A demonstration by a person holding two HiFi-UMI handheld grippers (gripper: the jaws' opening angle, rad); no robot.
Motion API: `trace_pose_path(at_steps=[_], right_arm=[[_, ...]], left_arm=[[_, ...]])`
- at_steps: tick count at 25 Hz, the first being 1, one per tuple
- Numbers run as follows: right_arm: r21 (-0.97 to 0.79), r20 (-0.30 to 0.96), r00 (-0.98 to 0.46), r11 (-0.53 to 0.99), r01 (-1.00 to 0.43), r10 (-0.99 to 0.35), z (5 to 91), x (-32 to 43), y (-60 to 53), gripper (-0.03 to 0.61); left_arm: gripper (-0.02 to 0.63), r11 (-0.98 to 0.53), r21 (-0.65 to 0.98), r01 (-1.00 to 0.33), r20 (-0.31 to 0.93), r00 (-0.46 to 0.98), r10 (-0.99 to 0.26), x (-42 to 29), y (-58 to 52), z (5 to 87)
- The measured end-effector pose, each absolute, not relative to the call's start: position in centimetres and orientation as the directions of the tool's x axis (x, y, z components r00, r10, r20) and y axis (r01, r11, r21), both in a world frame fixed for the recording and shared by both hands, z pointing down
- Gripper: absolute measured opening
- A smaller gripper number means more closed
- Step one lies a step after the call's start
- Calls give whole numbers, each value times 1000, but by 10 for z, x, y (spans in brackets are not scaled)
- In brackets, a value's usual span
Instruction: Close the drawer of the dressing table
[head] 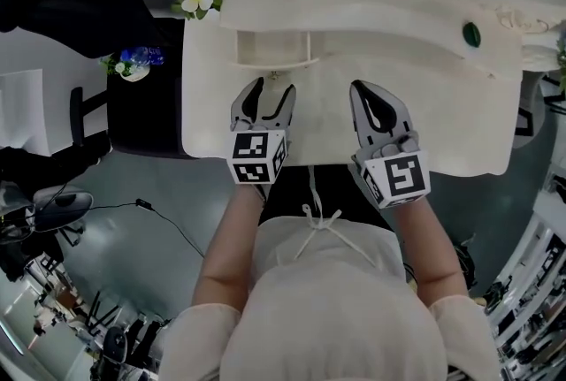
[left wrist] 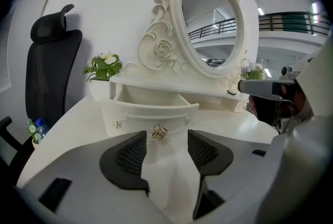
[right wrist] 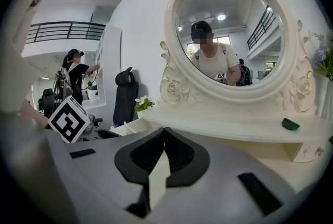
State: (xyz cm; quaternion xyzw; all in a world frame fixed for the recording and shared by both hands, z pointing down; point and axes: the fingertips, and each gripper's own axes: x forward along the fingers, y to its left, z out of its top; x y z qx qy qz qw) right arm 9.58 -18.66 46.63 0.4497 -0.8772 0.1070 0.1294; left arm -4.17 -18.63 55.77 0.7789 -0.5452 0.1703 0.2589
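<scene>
Drawer (head: 271, 49) stands pulled out of the low shelf unit at the rear left of the counter (head: 442, 118), below the mirror (left wrist: 213, 20). Left tongs (head: 273, 87), jaws apart and empty, point at the drawer front; its gold knob (left wrist: 159, 132) shows in the gap just beyond the tips, clear of the pads. Right tongs (head: 360, 87), jaws closed on nothing, are over the counter to the drawer's right.
</scene>
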Motion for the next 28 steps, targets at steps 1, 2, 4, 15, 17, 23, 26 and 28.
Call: trace_pose_path(at_steps=[1, 2, 4, 15, 17, 23, 26, 28], right_arm=[[-74, 330, -566, 577, -813, -755, 469, 98, -189, 6], [-74, 337, -570, 582, -810, -750, 472, 100, -192, 6], [-67, 346, -579, 596, -800, -738, 476, 100, -197, 6], [-92, 360, -598, 611, -786, -715, 487, 101, -215, 6], [-91, 361, -601, 614, -784, -713, 487, 101, -217, 6], [-67, 360, -580, 600, -797, -731, 483, 105, -226, 6], [-58, 358, -580, 602, -796, -732, 481, 103, -230, 6], [-62, 355, -579, 600, -798, -734, 479, 102, -233, 6]], left_arm=[[257, -261, 213, -942, 554, 336, -762, -41, -189, 561], [244, -251, 208, -945, 561, 325, -761, -40, -191, 564], [210, -232, 192, -954, 580, 301, -757, -42, -195, 570], [104, -226, 165, -960, 602, 279, -748, -47, -197, 574], [103, -237, 169, -957, 602, 291, -744, -47, -198, 574], [100, -245, 183, -952, 601, 306, -738, -44, -204, 573], [100, -242, 181, -953, 596, 302, -744, -46, -214, 570], [100, -247, 176, -953, 594, 303, -745, -48, -221, 568]])
